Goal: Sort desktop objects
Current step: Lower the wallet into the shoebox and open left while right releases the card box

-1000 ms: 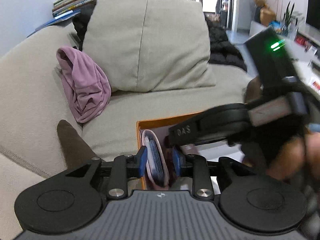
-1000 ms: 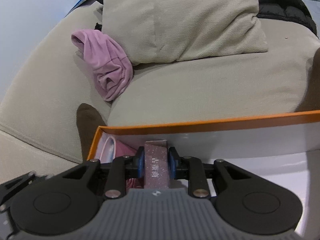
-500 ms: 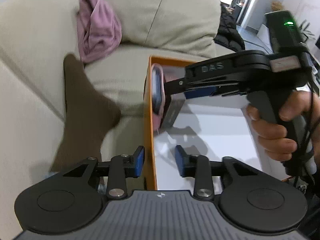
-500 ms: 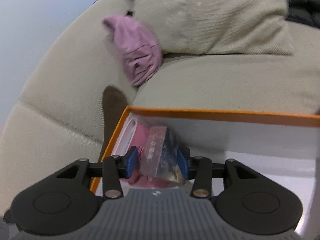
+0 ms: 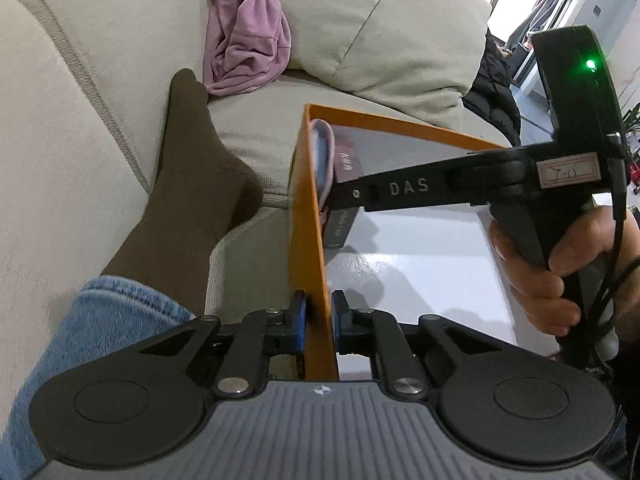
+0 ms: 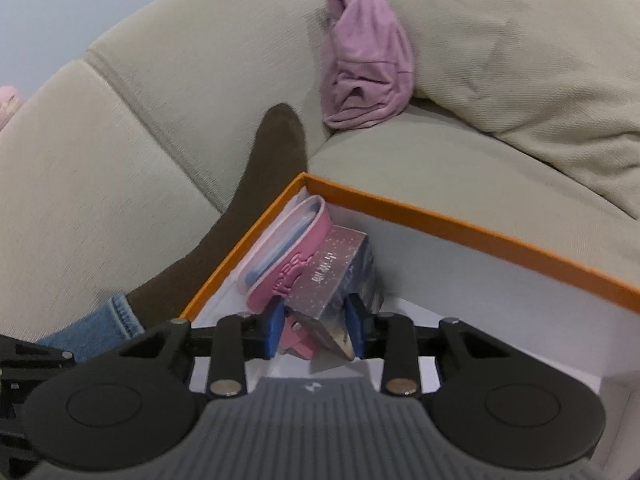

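Orange-rimmed box [image 5: 310,216] (white inside) holds a pink case [image 6: 280,264].

I see an orange box [image 5: 306,216] of matt card, its white floor glossy enough to throw glare. My left gripper [image 5: 319,322] looks like matt black plastic with 2 blue rubbery pads and shiny metal pins. The sofa [image 5: 80,92] is coarse beige weave. A pink cloth [image 6: 368,64] looks soft. The small packet [image 6: 336,276] has a speckled, sheeny wrap.
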A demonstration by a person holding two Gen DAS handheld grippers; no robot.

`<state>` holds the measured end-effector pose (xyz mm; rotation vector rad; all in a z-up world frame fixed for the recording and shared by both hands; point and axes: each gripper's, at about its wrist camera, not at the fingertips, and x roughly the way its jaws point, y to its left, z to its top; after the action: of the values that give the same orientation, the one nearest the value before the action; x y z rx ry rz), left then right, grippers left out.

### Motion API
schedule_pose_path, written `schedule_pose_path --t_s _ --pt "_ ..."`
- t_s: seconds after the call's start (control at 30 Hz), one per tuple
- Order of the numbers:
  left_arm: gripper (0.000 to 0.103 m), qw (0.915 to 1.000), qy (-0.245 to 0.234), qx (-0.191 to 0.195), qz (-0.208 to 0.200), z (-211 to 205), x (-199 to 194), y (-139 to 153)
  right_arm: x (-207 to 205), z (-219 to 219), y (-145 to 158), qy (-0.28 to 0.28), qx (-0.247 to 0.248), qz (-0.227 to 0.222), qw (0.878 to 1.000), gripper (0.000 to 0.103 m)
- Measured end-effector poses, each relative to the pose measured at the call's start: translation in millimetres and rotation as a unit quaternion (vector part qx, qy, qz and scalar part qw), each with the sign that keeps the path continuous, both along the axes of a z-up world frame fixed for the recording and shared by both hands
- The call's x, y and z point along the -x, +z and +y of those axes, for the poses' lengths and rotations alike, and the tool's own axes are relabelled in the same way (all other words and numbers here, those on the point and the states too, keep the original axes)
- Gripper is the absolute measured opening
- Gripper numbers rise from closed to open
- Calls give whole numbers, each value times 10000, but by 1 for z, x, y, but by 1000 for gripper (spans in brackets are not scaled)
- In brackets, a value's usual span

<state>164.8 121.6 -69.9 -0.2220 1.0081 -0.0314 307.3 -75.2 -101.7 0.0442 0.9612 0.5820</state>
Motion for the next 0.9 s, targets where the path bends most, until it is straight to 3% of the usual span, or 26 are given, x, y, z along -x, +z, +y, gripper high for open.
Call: schedule_pose_path --t_s 0.3,0.57,0.9 --pt "17 9993 163 323 -81 5 3 -2 6 2 1 22 35 -149 9999 38" --pt "23 9974 304 440 -485 10 8 16 9 2 3 50 308 -293 9991 54" --pt "31 9967 484 371 -542 11 23 22 20 0 11 -47 474 -309 9984 69"
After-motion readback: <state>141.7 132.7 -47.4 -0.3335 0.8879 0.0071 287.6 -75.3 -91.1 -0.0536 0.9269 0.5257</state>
